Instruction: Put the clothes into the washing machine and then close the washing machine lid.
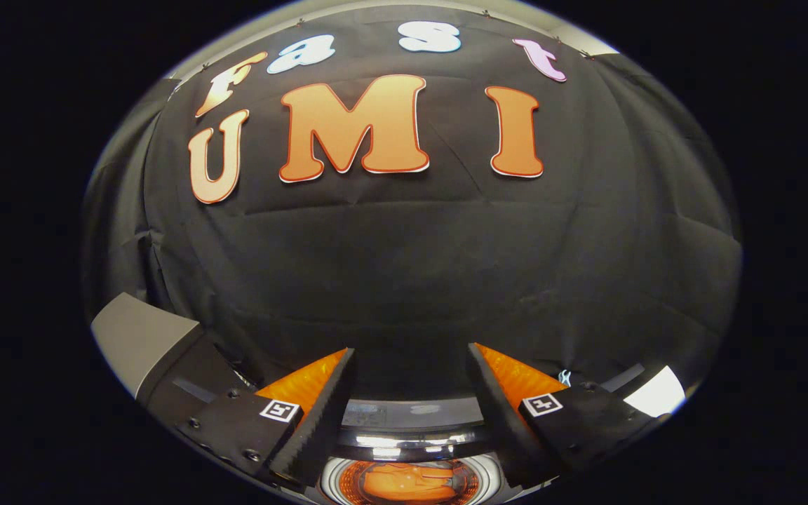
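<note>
Orange garment [404, 482] sits inside the washing machine drum [337, 480], low between the two fingers. Tongs [411, 365] are spread wide, holding nothing, raised above the machine and aimed at the booth wall. Clothes look loaded, so lid closing is probably next. Grey slab [139, 338] at near left may be the raised lid; can't confirm.

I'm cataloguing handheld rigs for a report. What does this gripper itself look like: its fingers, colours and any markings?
The gripper has two fingers with translucent orange bodies and black, finely ridged inner pads that taper toward the tips. Each finger sits on a black base block with small screws, and each block carries a small white square tag with a black pattern.
</note>
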### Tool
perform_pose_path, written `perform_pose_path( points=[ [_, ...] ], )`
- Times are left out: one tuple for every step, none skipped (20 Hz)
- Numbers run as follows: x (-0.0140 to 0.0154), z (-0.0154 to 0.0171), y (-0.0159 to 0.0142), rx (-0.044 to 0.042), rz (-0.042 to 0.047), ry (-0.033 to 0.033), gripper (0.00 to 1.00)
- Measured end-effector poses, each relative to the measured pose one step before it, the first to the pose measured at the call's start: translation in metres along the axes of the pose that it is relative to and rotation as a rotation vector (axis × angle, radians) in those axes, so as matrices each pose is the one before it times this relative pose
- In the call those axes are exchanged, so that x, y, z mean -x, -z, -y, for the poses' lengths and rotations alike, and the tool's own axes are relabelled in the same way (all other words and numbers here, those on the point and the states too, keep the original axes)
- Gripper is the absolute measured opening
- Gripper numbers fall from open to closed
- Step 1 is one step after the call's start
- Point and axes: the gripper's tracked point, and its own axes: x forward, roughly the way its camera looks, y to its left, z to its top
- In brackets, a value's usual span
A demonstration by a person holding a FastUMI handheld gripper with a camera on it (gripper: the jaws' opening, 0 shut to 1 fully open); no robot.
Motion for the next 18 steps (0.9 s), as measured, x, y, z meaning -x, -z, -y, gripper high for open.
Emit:
perform_pose_path(
  points=[
    [0.00445, -0.00040, 0.00327, -0.00060, -0.00061, 0.00114, 1.00],
    [0.00448, 0.00003, 0.00304, 0.00076, -0.00161, 0.00017, 0.99],
    [0.00476, -0.00038, 0.00349, 0.00001, -0.00173, 0.00031, 0.99],
    [0.00549, 0.00059, 0.00319, -0.00109, -0.00188, 0.00167, 1.00],
    [0.00443, 0.00043, 0.00365, 0.00222, -0.00319, -0.00004, 1.00],
    [0.00490, -0.00031, 0.00476, 0.00218, -0.00427, 0.00036, 1.00],
    [0.00494, 0.00037, 0.00365, 0.00088, -0.00076, 0.00000, 0.99],
    [0.00396, -0.00072, 0.00317, 0.00004, 0.00311, -0.00071, 0.99],
    [0.00417, -0.00020, 0.00520, 0.00091, -0.00291, -0.00087, 0.99],
    [0.00636, 0.00115, 0.00662, -0.00203, -0.00675, -0.00164, 0.99],
    [0.00494, 0.00039, 0.00729, -0.00391, -0.00987, 0.00034, 0.99],
    [0.00389, 0.00037, 0.00815, 0.00199, -0.01061, 0.00284, 0.99],
    [0.00263, 0.00234, 0.01070, 0.00930, -0.01559, 0.00529, 0.99],
    [0.00220, 0.00265, 0.01483, 0.01201, -0.02726, 0.00299, 0.99],
    [0.00269, 0.00256, 0.01387, 0.00324, -0.02474, 0.00028, 0.99],
    [0.00146, 0.00143, 0.00983, -0.00646, -0.01316, -0.00064, 0.99],
    [0.00178, 0.00177, 0.00862, -0.00787, -0.01231, 0.00253, 0.99],
    [0.00141, 0.00105, 0.00793, -0.00718, -0.01201, 0.00390, 0.99]
  ],
)
